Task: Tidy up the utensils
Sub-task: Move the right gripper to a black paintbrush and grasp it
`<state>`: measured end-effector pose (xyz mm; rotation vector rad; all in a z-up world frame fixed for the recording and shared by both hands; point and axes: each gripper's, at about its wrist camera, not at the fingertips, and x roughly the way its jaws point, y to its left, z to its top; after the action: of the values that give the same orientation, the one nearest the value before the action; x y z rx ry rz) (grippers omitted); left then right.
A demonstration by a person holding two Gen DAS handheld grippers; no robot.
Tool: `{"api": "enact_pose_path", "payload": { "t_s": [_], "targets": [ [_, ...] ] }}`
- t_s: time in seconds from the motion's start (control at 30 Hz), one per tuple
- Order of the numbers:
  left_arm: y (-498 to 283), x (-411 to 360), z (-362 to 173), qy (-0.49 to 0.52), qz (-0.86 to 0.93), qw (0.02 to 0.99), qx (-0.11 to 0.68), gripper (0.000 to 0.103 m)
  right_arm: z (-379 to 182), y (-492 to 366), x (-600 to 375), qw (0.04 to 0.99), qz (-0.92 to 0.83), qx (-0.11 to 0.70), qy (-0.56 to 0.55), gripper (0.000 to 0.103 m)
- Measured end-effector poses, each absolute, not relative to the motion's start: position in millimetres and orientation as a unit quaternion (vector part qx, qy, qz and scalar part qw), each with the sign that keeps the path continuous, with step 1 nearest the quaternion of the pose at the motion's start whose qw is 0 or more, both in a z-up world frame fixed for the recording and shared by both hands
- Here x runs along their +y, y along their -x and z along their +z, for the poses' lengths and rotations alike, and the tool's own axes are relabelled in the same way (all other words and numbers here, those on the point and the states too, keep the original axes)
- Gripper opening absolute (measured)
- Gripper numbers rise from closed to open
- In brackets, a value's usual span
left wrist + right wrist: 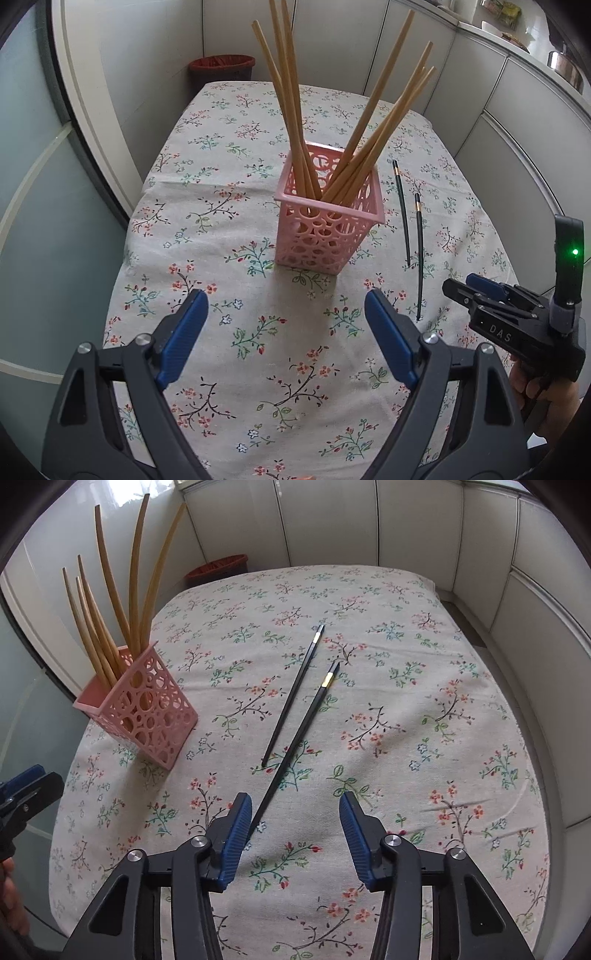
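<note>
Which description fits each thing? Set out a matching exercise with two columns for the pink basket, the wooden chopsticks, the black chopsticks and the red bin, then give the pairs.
Column one:
1. pink basket
2. wooden chopsticks
3. black chopsticks
4. red bin

Column two:
A. lying flat on the tablecloth
B. on the floor beyond the table
C. standing upright on the cloth
D. leaning inside the basket

Pairs: 1-C, 2-D, 3-A, 4-B

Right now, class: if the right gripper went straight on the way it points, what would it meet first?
Probably the nearer black chopstick: its tip lies by the right gripper's left finger. Otherwise the floral tablecloth. Depth is unclear.
</note>
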<state>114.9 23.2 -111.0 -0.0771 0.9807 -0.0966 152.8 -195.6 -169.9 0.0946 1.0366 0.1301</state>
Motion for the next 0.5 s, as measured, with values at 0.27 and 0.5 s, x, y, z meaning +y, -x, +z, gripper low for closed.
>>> {"api": "enact_pose_path", "payload": {
  "t_s": [0.27,0.5],
  "targets": [
    [-116,24,-113,0.045,-0.057,0.877,0.475,0.087,-201,-153,-162,0.847,0.08,0.526,-0.003,0.029],
    [-113,17,-113,0.041,-0.075,0.876,0.475,0.087,-202,-153,-147,0.849,0.083,0.522,0.008,0.027]
  ]
}}
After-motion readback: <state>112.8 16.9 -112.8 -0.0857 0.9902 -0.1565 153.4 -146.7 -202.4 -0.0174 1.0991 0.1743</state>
